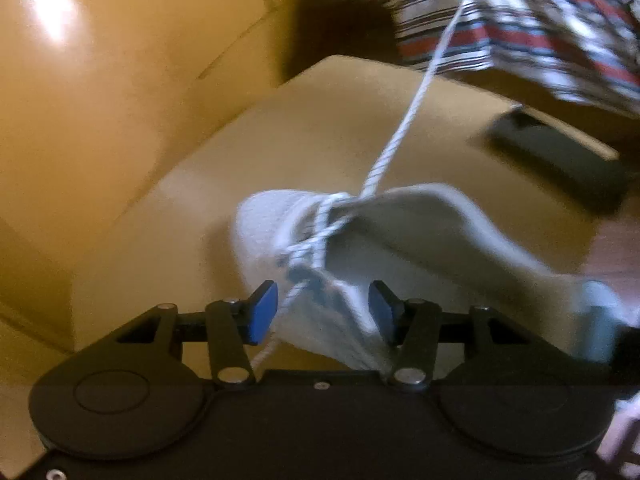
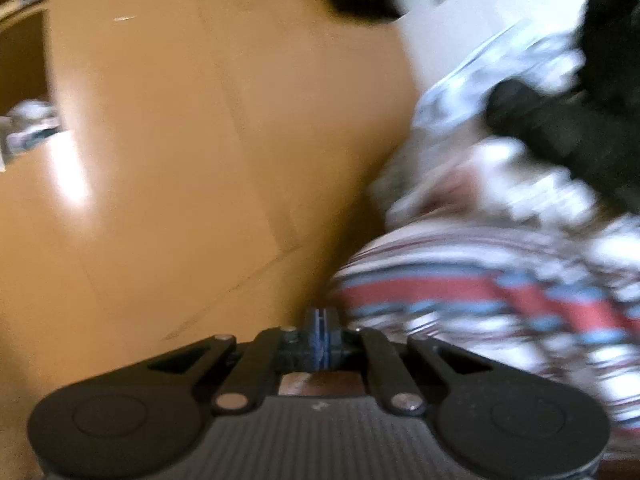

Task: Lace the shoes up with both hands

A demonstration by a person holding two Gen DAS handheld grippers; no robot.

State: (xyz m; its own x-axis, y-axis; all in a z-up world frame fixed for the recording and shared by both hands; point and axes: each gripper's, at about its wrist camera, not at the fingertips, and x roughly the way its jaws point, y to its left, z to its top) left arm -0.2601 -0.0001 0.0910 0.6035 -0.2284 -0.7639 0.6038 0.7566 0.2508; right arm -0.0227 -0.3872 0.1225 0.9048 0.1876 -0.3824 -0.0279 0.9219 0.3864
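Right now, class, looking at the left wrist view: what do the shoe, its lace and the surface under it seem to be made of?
Shoe: looks like soft matte white fabric, perhaps canvas; the blur leaves it open.
Lace: white twisted cord, with visible spiral strands.
Surface: likely cardboard, tan and matte, with straight folded edges.

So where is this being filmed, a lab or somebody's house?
Most likely a home, not a lab. A white shoe rests on a big cardboard box, more cardboard boxes stand behind it, and a striped cloth, perhaps bedding, lies heaped nearby.
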